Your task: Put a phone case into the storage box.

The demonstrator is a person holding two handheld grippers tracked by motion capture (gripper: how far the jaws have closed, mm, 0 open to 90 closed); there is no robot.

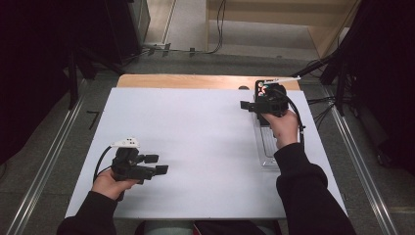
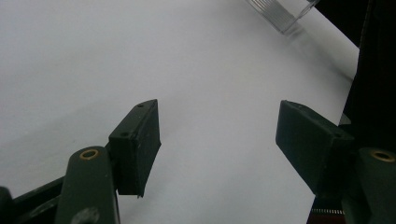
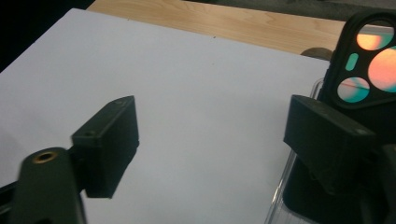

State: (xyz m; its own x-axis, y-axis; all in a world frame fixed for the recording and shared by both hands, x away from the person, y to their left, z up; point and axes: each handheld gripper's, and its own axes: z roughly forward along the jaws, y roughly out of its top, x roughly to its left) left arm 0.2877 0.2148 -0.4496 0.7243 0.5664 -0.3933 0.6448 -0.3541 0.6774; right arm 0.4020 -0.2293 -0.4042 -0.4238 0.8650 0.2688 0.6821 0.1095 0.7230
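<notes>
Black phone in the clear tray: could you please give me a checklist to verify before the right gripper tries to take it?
1. Right gripper jaws open: ok, nothing is between them.
2. Black phone between the jaws: not ok, in the right gripper view it is beyond the jaw on the right side.
3. Phone sits at the far end of the clear tray: ok.
4. Left gripper out of the way: ok, it is open over the white board, far from the tray.
5. How the phone's lower part lies: cannot tell, the jaw hides it.
</notes>
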